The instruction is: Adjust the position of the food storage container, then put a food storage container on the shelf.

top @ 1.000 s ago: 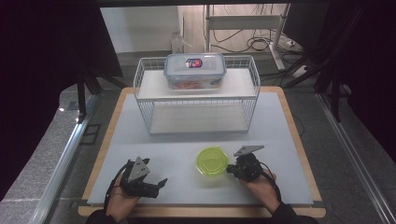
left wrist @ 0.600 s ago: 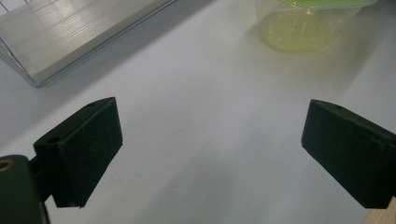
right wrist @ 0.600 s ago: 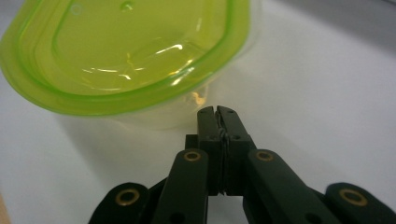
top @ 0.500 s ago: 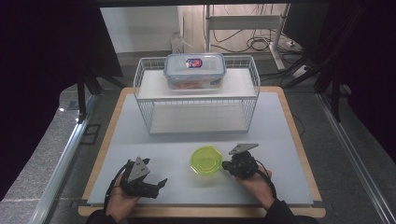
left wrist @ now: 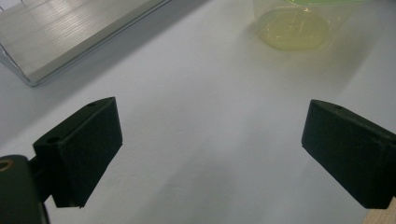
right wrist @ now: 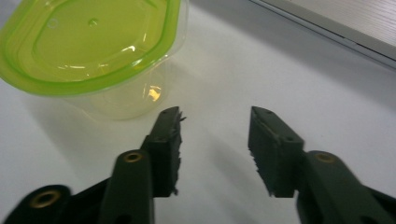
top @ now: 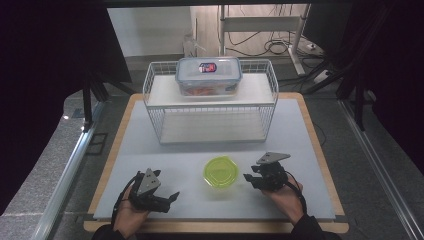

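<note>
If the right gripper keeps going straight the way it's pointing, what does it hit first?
Probably nothing at once: the open right gripper aims at bare table just beside the green-lidded tub. Farther on lies the wire rack. Its left jaw might brush the tub.

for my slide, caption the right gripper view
Open right claw on the white table, beside a clear plastic tub with a lime-green lid.
</note>
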A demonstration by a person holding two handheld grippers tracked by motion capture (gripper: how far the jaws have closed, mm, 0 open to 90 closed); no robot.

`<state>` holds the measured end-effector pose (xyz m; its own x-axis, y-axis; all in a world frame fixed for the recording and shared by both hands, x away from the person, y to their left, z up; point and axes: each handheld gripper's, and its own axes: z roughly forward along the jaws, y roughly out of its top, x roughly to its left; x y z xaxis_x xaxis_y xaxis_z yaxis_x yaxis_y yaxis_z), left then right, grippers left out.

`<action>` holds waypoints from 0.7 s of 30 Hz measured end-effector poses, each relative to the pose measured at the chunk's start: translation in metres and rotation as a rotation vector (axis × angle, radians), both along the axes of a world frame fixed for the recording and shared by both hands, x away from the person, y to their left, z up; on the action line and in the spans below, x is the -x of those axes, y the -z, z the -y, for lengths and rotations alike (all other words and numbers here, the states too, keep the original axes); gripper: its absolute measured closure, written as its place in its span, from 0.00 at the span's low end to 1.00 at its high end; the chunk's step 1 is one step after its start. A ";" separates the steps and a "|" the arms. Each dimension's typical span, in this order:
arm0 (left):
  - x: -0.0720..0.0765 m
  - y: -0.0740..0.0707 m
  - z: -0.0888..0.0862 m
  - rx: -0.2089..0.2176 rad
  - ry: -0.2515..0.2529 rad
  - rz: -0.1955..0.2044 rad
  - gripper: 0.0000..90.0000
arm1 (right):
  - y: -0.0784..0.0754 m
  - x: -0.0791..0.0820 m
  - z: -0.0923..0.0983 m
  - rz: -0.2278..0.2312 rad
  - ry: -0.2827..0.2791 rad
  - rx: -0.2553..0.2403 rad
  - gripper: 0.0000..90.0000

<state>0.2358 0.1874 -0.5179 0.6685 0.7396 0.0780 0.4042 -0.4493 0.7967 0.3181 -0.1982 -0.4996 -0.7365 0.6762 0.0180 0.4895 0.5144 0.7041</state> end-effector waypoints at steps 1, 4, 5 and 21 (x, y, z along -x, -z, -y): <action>0.000 0.000 0.000 0.000 0.001 0.000 0.06 | 0.000 0.000 0.001 0.002 -0.001 0.000 0.53; 0.000 0.000 0.000 -0.001 0.002 -0.001 0.06 | 0.001 0.000 0.004 -0.004 -0.003 -0.008 0.45; 0.000 0.000 0.000 -0.001 0.003 -0.001 0.06 | 0.001 0.000 0.005 -0.007 -0.004 -0.008 0.42; 0.000 0.001 0.001 -0.005 0.006 -0.003 0.06 | 0.001 -0.005 0.009 -0.057 0.001 -0.064 0.14</action>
<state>0.2361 0.1868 -0.5188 0.6733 0.7351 0.0793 0.4040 -0.4556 0.7932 0.3229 -0.2073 -0.5009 -0.7324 0.6730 0.1035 0.5304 0.4685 0.7065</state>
